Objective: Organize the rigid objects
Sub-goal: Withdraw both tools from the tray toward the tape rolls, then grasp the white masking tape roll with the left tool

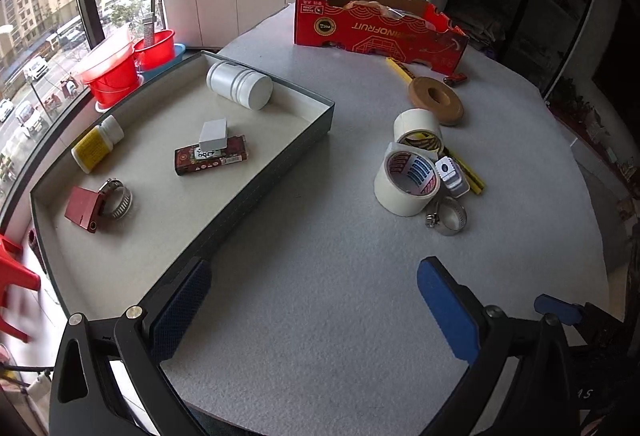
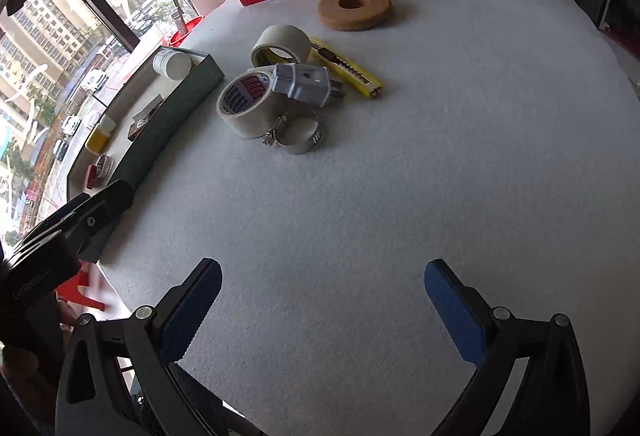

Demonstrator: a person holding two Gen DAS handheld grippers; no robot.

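Both grippers, left gripper [image 1: 316,310] and right gripper [image 2: 324,310], spread wide, empty. Tray [image 1: 280,172] collects sorted items; tape roll [image 2: 244,104], hose clamp [image 2: 298,134], probably plug adapter [image 2: 304,82], remain loose outside.

The yellow knife [image 1: 466,166] lies mostly hidden behind the two tape rolls [image 1: 408,180] and grey plug [image 1: 451,174] — its far end tucked under the wooden ring [image 1: 436,100]. The box's [image 1: 376,24] contents — unclear.
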